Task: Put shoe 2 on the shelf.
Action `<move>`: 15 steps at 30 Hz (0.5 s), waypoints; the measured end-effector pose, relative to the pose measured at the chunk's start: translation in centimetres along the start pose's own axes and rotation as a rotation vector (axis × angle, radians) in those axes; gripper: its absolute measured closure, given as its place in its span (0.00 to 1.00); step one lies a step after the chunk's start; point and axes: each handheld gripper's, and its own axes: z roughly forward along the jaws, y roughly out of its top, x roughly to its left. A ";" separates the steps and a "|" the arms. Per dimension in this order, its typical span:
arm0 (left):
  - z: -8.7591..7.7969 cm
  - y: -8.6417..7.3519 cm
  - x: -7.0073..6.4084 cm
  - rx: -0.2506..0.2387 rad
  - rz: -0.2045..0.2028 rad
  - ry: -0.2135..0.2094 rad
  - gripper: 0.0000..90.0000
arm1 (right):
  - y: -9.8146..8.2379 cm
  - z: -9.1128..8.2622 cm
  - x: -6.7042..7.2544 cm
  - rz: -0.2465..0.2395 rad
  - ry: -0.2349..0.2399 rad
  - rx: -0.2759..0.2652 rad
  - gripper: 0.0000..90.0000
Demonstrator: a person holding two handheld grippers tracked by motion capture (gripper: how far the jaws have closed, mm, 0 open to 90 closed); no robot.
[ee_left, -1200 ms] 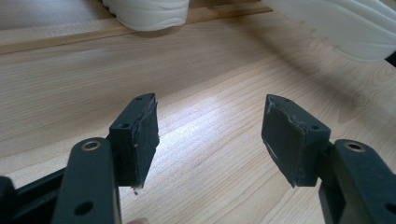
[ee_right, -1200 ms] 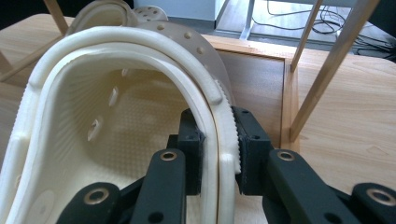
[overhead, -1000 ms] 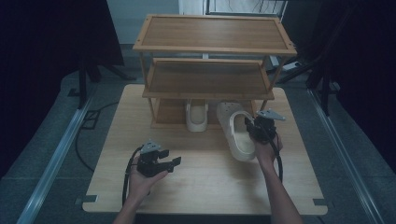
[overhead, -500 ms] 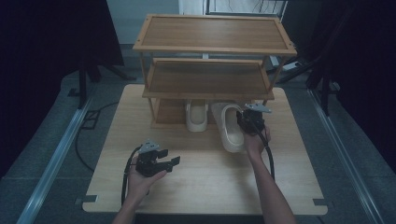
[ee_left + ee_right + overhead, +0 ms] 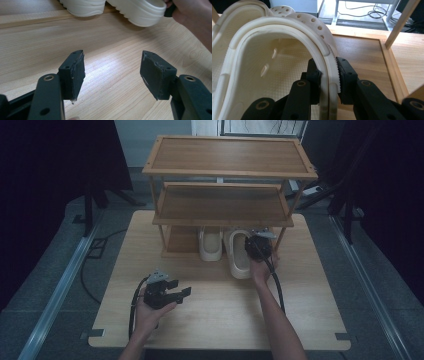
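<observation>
Two white perforated clogs lie at the foot of a wooden shoe rack [image 5: 222, 210]. The left clog [image 5: 210, 245] sits on the bottom shelf. Beside it, the right clog [image 5: 239, 259] has its toe on that shelf and its heel out over the table. My right gripper [image 5: 258, 247] is shut on this clog's side wall; in the right gripper view the pads [image 5: 347, 75] pinch the rim of the clog [image 5: 274, 62] from inside and outside. My left gripper [image 5: 180, 294] rests low over the table's front left, open and holding nothing [image 5: 112, 75].
The rack's two upper shelves [image 5: 225, 155] are bare. A rack post [image 5: 399, 22] and the bottom shelf's raised edge [image 5: 387, 65] stand just right of the held clog. Bare table [image 5: 220, 310] lies between the hands. Both clog heels [image 5: 140, 12] show ahead of the left gripper.
My right gripper has carried the clog left and toward the rack, from the open table to beside the other clog. The left gripper has stayed in place.
</observation>
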 end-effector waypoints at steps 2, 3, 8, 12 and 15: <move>0.0 0.0 0.0 0.000 0.001 -0.001 0.41 | 0.1 0.5 0.2 0.003 -0.011 -0.005 0.82; 0.0 0.0 0.0 0.000 0.001 -0.001 0.41 | 0.2 0.7 0.3 0.005 -0.016 -0.005 0.82; 0.0 0.0 -0.1 0.002 0.002 -0.007 0.41 | -0.2 1.7 0.4 0.014 -0.036 -0.016 0.81; 0.0 0.0 -0.2 0.000 0.003 -0.009 0.41 | -0.9 2.5 0.3 0.031 -0.015 0.001 0.78; 0.0 0.0 -0.2 -0.001 0.003 -0.008 0.41 | -0.9 2.4 -0.1 0.041 0.028 0.004 0.71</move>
